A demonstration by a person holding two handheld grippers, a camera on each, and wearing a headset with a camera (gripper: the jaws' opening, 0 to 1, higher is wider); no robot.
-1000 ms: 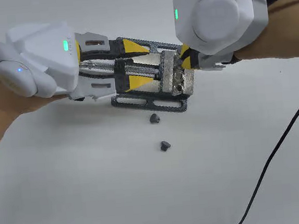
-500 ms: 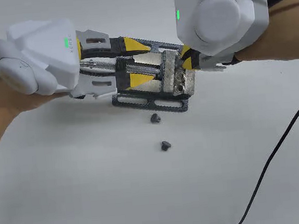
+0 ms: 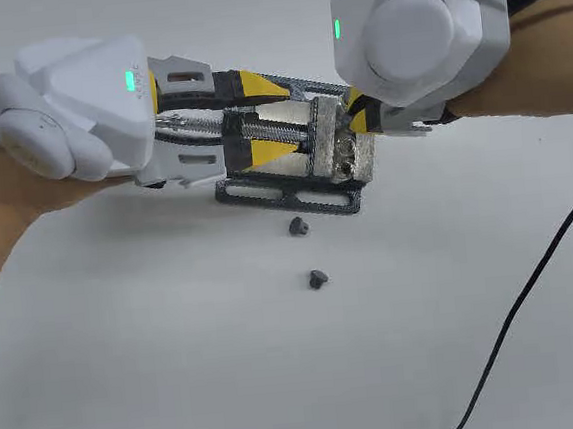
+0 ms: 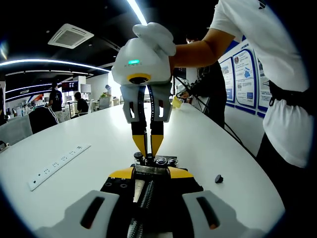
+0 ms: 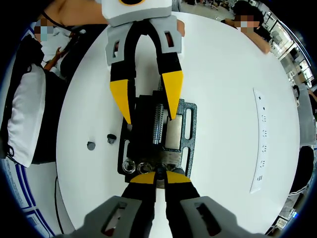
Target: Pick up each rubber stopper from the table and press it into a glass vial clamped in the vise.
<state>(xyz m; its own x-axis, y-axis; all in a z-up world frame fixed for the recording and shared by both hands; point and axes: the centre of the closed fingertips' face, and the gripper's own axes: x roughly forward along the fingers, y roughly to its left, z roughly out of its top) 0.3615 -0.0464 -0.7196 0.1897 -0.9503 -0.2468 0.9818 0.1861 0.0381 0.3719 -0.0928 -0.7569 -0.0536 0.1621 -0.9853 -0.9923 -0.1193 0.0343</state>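
Pressing with right claw [image 5: 157, 176], tips pinching together on what looks like a rubber stopper [image 4: 138, 155] directly over the end vial [image 4: 148, 158] in the vise [image 3: 295, 199], mid-bench [image 3: 179, 364]. Bracing with left claw [image 3: 263, 119], jaws apart, straddling along the screw axis. Leaving two loose stoppers [image 3: 297, 227] beside the vise's near edge. Holding both claws as a second ago.

Dark metal vise [image 3: 283, 197] sitting well back from the worktop's near edge, clamping upright clear glass vials [image 3: 346, 159], one small dark rubber stopper [image 3: 297, 227] lying loose just beside its base, second stopper [image 3: 317, 279] lying nearer the near edge
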